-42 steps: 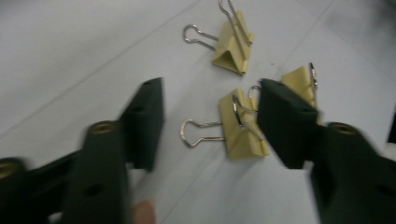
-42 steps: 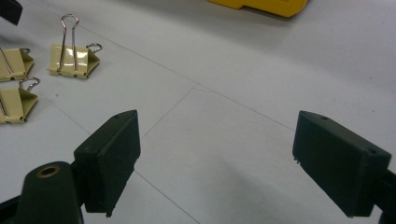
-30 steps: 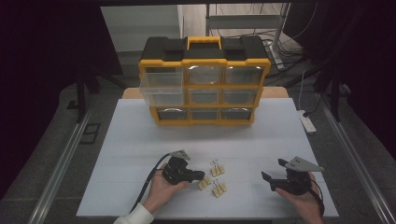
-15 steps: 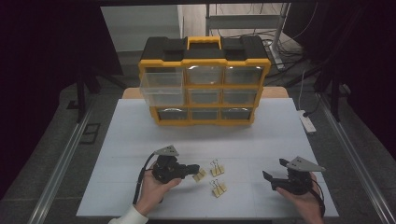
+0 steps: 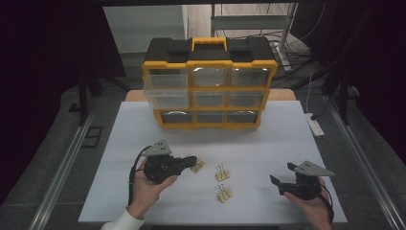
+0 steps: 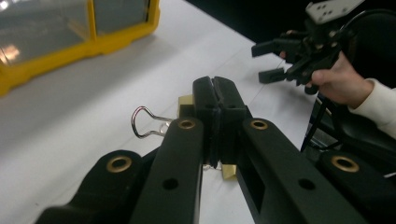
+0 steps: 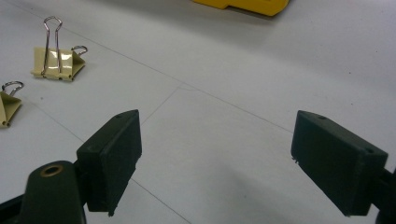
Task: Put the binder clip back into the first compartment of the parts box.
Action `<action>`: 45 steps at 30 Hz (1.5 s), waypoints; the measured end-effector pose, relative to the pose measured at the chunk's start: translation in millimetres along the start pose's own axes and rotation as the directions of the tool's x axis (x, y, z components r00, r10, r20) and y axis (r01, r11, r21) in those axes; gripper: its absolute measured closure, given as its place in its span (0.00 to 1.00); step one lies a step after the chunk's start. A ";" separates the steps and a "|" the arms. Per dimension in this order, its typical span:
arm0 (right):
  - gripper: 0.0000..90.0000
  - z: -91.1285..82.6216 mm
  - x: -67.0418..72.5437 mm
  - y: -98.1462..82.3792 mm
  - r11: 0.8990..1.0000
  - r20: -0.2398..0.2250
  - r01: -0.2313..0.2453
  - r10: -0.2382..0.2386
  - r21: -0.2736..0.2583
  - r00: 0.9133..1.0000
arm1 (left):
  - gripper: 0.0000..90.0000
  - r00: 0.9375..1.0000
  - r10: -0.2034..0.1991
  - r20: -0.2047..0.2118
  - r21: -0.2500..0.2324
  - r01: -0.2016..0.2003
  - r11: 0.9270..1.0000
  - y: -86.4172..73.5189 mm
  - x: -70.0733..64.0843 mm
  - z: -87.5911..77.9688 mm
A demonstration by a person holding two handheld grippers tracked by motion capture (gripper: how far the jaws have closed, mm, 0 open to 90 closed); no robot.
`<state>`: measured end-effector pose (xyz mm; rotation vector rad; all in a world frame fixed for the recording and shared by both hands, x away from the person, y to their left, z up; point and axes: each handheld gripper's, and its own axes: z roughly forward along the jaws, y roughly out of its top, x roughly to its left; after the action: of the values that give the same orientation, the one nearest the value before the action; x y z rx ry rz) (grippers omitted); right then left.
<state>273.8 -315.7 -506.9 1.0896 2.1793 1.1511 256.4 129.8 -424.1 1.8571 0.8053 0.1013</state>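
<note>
Left gripper point(image 5: 193, 163) is pinching a clip point(image 5: 197, 166), lifted clear of the worktop point(image 5: 268, 143); right gripper point(image 5: 283, 176) hovers low, jaws spread, two clips point(image 5: 222, 174) between them.

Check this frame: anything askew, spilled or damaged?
One oddity: the organizer's top-left clear drawer juts out past the other drawers. Two binder clips lie loose on the table; a third sits in the left claw. No damage visible.
</note>
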 end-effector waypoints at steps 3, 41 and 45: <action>0.19 0.2 0.4 0.1 1.000 -0.001 0.001 -0.001 0.002 1.000 | 0.99 1.000 -0.001 0.005 -0.024 0.001 1.000 6.8 0.3 -6.9; 0.19 -0.9 0.1 0.2 1.000 0.009 0.002 -0.002 0.001 1.000 | 0.99 0.996 0.076 -0.034 -0.192 -0.081 0.978 84.5 -4.1 -51.2; 0.19 -0.9 -1.0 0.0 1.000 0.011 0.001 -0.001 -0.002 1.000 | 0.99 0.996 0.078 -0.046 -0.219 -0.086 0.972 96.6 -4.1 -58.5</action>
<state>273.8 -316.9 -506.4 1.0913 2.1698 1.1431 274.9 153.4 -315.1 1.6818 0.7125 0.2685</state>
